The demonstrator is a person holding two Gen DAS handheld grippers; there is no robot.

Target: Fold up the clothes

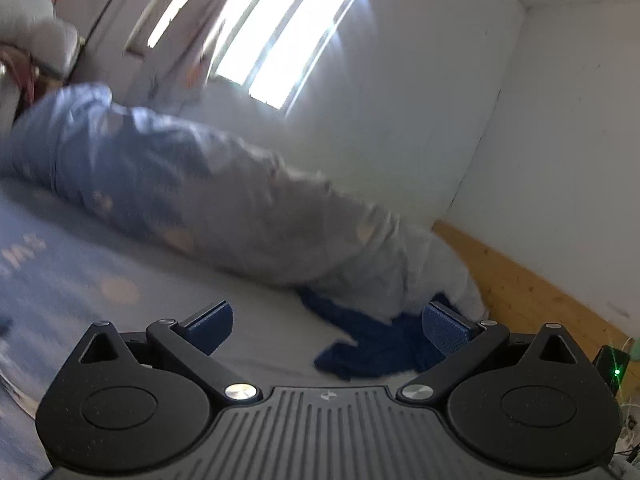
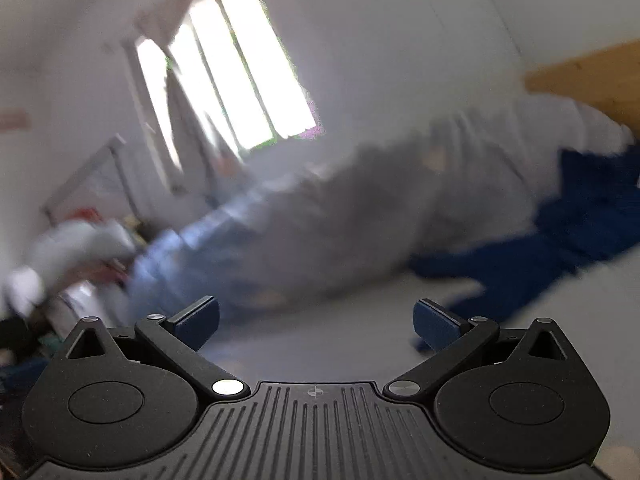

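Note:
A dark blue garment point(image 1: 372, 344) lies crumpled on the bed, partly tucked under the edge of a rolled grey-blue duvet point(image 1: 208, 188). In the left wrist view it lies just ahead of my right finger. My left gripper point(image 1: 326, 330) is open and empty above the sheet. In the right wrist view the dark blue garment point(image 2: 560, 248) lies to the right, beside the duvet point(image 2: 320, 220). My right gripper point(image 2: 316, 320) is open and empty, to the left of the garment. Both views are blurred.
The bed sheet point(image 1: 100, 264) is pale blue with printed dots. A wooden bed frame point(image 1: 520, 280) runs along the white wall at the right. A bright window point(image 1: 272, 32) is behind the duvet. Clutter and a pale pillow point(image 1: 32, 28) sit at the far left.

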